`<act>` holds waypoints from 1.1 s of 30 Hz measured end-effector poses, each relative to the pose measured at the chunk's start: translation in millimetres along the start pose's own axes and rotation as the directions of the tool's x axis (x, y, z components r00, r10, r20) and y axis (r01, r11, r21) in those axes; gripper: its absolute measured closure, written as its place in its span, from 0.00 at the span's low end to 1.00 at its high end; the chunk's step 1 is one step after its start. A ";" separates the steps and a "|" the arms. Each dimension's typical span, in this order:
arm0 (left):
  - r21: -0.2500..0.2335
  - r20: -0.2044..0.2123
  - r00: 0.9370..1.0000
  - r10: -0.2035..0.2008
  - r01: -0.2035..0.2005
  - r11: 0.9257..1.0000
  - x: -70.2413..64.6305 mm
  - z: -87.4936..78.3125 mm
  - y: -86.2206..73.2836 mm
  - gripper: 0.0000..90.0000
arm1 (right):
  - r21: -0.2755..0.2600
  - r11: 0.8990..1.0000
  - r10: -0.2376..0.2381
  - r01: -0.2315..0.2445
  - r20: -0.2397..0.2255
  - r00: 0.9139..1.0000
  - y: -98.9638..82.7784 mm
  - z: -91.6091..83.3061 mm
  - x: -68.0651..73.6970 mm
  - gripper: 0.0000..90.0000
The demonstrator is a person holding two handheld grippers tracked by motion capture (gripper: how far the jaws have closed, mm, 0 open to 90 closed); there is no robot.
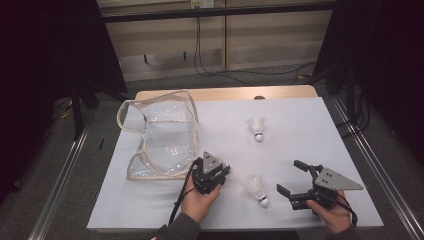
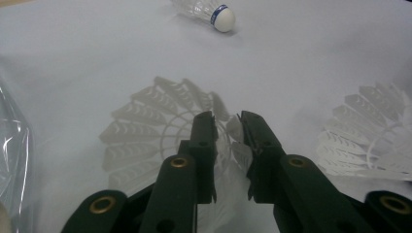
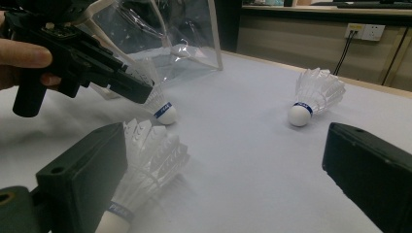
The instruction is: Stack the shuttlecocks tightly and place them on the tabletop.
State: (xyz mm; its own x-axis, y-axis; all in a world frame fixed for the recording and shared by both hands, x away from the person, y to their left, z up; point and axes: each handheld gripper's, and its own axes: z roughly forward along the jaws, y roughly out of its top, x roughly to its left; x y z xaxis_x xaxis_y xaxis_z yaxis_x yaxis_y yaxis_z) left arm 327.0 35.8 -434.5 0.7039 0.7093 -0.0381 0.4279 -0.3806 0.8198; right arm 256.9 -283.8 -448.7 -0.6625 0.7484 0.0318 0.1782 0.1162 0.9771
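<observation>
Beside bag [image 1: 160,137], shuttlecock [image 3: 158,104] (cork rightward), left claw [image 2: 227,138] gripping feathers

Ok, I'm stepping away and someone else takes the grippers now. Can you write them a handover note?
Left gripper: shut on the feathers of the first shuttlecock, beside the clear bag.
Right gripper: open, holding nothing, facing the second shuttlecock.
Third shuttlecock: lying farther back on the table.
Done: first one gripped.
Left: probably all three go into the bag, and none is in yet.

Shuttlecock [image 2: 160,131] | white feathers, blue-banded cork | I see it lying on desk [image 2: 301,63], skirt between left fingers [image 2: 204,141]
</observation>
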 end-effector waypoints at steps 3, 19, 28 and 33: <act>-0.005 -0.005 1.000 0.018 -0.018 1.000 -0.5 3.2 2.9 0.89 | -0.004 1.000 0.002 -0.002 0.001 1.000 0.2 -0.9 -0.1 0.02; -0.037 0.012 1.000 -0.001 0.002 0.999 -10.2 13.1 18.2 0.97 | -0.007 1.000 0.000 0.001 0.005 1.000 0.2 -2.1 -0.6 0.02; -0.047 0.020 1.000 -0.008 0.009 0.999 -12.3 19.8 32.1 0.97 | -0.010 1.000 0.002 -0.002 0.009 1.000 0.6 -3.0 -0.7 0.02; -0.049 0.009 1.000 -0.002 0.003 0.999 -10.2 24.1 40.6 0.97 | -0.011 1.000 0.002 -0.002 0.011 1.000 0.6 -3.5 -1.2 0.02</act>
State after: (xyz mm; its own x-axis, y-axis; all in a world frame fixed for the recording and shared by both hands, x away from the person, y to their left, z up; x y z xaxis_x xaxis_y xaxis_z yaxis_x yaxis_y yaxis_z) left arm 350.9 -1.2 -414.6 0.7078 0.7050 -0.0450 0.4013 -0.3489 0.8469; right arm 255.2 -286.9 -447.5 -0.6537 0.7561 0.0317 0.1714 0.1071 0.9794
